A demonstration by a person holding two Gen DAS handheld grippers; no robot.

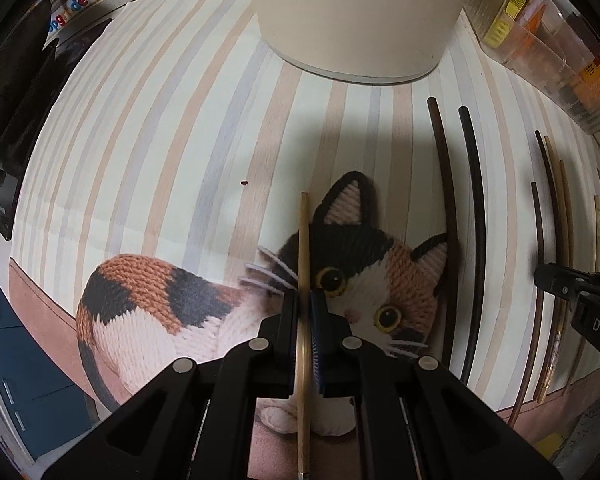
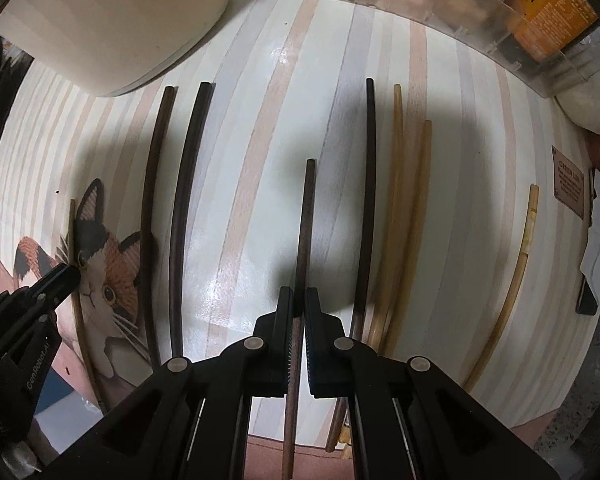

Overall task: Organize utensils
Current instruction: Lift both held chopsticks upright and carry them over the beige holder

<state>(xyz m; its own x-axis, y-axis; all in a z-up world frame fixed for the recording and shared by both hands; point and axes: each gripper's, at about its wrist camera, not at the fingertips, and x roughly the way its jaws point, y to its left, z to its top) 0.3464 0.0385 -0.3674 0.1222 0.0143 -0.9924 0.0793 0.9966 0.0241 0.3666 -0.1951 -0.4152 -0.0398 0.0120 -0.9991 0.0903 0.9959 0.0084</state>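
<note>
**Both grippers closed, side by side**

The left gripper points forward and down, its two black fingers pinched nearly together on a thin stick. The right gripper sits in the same pose, fingers clamped with only a narrow gap. Each gripper's tip shows at the edge of the other's view.

I see a striped mat printed with a knitted calico cat. A cream pot stands at its far edge, beside a clear organizer holding packets.
</note>
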